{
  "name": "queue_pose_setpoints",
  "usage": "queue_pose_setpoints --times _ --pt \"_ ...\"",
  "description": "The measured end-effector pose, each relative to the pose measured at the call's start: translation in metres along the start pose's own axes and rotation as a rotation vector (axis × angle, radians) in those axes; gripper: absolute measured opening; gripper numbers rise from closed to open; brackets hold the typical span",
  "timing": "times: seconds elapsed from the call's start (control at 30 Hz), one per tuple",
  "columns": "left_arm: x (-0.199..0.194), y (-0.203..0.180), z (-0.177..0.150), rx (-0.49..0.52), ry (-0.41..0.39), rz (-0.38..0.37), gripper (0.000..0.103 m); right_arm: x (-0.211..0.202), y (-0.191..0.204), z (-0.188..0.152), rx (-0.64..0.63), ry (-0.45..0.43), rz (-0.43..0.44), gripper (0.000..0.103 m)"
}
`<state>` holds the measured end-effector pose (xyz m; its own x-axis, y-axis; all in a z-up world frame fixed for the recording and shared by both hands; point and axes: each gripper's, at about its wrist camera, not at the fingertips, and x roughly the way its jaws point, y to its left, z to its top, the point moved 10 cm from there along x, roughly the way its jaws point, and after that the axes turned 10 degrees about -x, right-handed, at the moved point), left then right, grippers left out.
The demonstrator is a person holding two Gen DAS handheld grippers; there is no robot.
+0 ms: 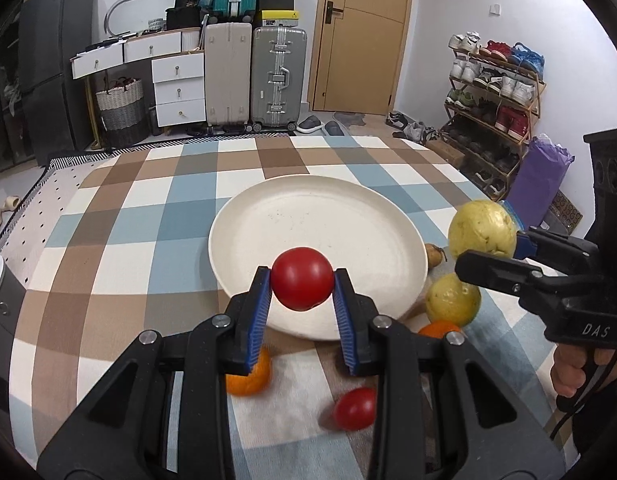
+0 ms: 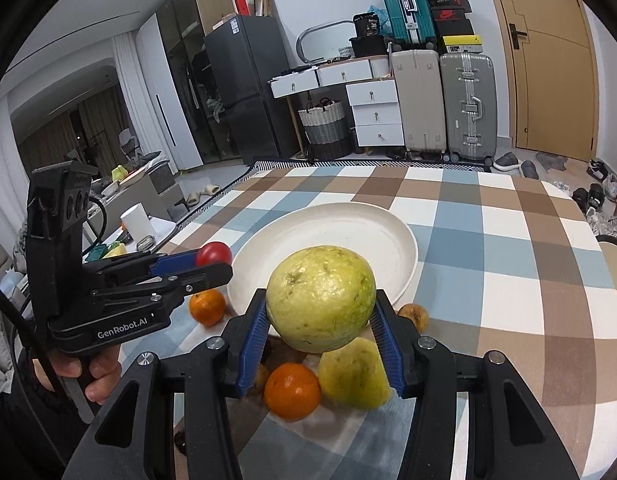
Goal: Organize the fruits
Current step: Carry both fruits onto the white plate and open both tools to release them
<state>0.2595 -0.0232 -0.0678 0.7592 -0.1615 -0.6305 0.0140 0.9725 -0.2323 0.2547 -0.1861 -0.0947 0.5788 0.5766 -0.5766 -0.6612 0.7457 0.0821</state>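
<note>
My left gripper (image 1: pixel 302 280) is shut on a red tomato (image 1: pixel 302 278) and holds it above the near rim of the white plate (image 1: pixel 308 216). My right gripper (image 2: pixel 320 320) is shut on a large yellow-green guava (image 2: pixel 321 298), held above the table near the plate's (image 2: pixel 348 228) front edge. The guava also shows in the left wrist view (image 1: pixel 482 234). On the cloth lie a second guava (image 1: pixel 452 300), two oranges (image 1: pixel 248 376) (image 1: pixel 438 328), another tomato (image 1: pixel 355 408) and a small brown fruit (image 1: pixel 434 254). The plate is empty.
The table wears a checked blue, brown and white cloth (image 1: pixel 148 240). Suitcases (image 1: pixel 278 76), white drawers (image 1: pixel 176 84), a door and a shoe rack (image 1: pixel 496 108) stand beyond the table. A fridge (image 2: pixel 244 88) stands further left.
</note>
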Motion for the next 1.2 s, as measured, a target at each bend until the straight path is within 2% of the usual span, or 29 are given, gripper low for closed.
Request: queue_pose_setpoints --times 0.2,0.4,0.57,0.97,1.2 --pt "0.028 0.001 0.007 0.014 0.032 -0.003 0.028 0.024 -0.005 0.005 0.001 0.027 0.008 0.051" --pt "0.043 0.005 0.014 0.002 0.027 0.008 0.028 0.037 -0.018 0.013 -0.011 0.043 -0.018 0.051" --pt "0.052 0.014 0.006 -0.003 0.055 0.037 0.028 0.046 -0.025 0.003 -0.002 0.081 -0.028 0.051" --pt "0.063 0.015 0.001 -0.007 0.081 0.036 0.028 0.070 -0.020 -0.008 -0.015 0.162 -0.030 0.051" --pt "0.061 0.013 0.002 0.002 0.069 0.040 0.028 0.071 -0.022 -0.007 -0.029 0.154 -0.065 0.052"
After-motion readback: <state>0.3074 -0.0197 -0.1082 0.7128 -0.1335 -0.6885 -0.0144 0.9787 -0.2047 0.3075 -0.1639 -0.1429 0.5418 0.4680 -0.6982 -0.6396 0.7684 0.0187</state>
